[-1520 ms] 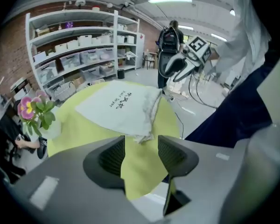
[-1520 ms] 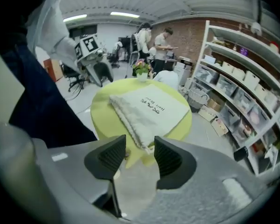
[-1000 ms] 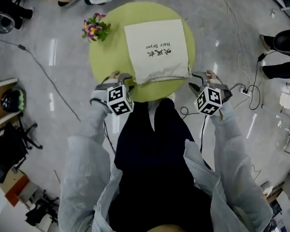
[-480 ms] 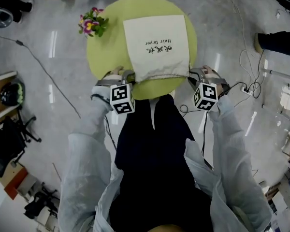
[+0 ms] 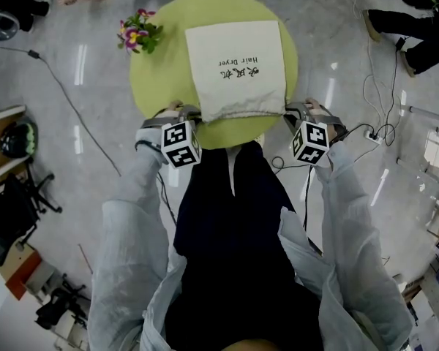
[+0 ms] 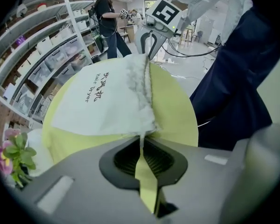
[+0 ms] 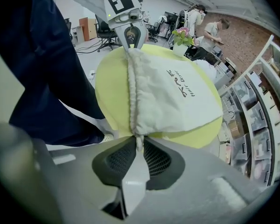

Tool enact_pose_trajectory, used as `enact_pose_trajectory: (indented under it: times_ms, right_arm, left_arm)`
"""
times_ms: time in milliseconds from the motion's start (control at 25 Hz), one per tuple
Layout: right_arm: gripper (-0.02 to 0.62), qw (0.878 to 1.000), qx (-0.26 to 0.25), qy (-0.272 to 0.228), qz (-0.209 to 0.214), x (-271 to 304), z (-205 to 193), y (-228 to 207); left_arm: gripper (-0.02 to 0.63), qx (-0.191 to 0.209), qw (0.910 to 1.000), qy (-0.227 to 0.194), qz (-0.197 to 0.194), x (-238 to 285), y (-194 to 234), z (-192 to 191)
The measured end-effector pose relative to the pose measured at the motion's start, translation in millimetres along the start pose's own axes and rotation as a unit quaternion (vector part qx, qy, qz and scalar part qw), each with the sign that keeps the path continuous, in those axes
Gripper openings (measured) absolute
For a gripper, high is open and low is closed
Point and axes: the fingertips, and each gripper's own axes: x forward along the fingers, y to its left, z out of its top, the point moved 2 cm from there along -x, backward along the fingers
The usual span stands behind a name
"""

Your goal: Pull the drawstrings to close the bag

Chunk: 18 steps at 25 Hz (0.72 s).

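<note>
A white cloth bag (image 5: 236, 63) printed "Hair Dryer" lies flat on the round yellow-green table (image 5: 161, 79), its gathered mouth at the near edge. My left gripper (image 5: 193, 115) sits at the bag's near left corner. In the left gripper view its jaws (image 6: 141, 141) have just been closing and pinch the left drawstring (image 6: 142, 138). My right gripper (image 5: 290, 114) sits at the near right corner. Its jaws (image 7: 138, 143) have also just been closing and pinch the right drawstring (image 7: 139, 139). Each gripper shows across the bag in the other's view.
A small pot of flowers (image 5: 139, 36) stands at the table's far left edge. Cables and a power strip (image 5: 372, 139) lie on the floor to the right. A person's legs (image 5: 413, 31) are at the upper right. Shelves (image 6: 32, 55) and people stand beyond the table.
Both grippers have edged in to the bag's near corners and their jaws have narrowed onto the string ends. The bag has stayed in place.
</note>
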Motion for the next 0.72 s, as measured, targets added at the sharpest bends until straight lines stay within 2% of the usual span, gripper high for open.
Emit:
enact_pose_trajectory:
  times_ms: [40,240,440,720]
  right_arm:
    - [0.033,1.0,-0.001,0.005,0.0,0.6,-1.2,-0.6]
    - [0.023,1.0,-0.001,0.016,-0.008,1.2,-4.4,-0.3]
    - [0.021,0.999,0.015,0.018,-0.024,-6.1,-2.4,1.3]
    - [0.021,0.999,0.016,0.028,-0.034,-15.3,0.7,6.6]
  left_arm:
    - [0.032,0.0,1.0,0.005,-0.006,0.2,2.1,-2.0]
    - [0.031,0.009,0.9998,0.013,-0.012,-3.1,3.4,-1.6]
    - [0.029,-0.01,0.9999,-0.002,-0.012,-18.9,-5.1,1.3]
    - [0.031,-0.024,0.9988,0.031,0.031,-30.1,-4.8,-1.6]
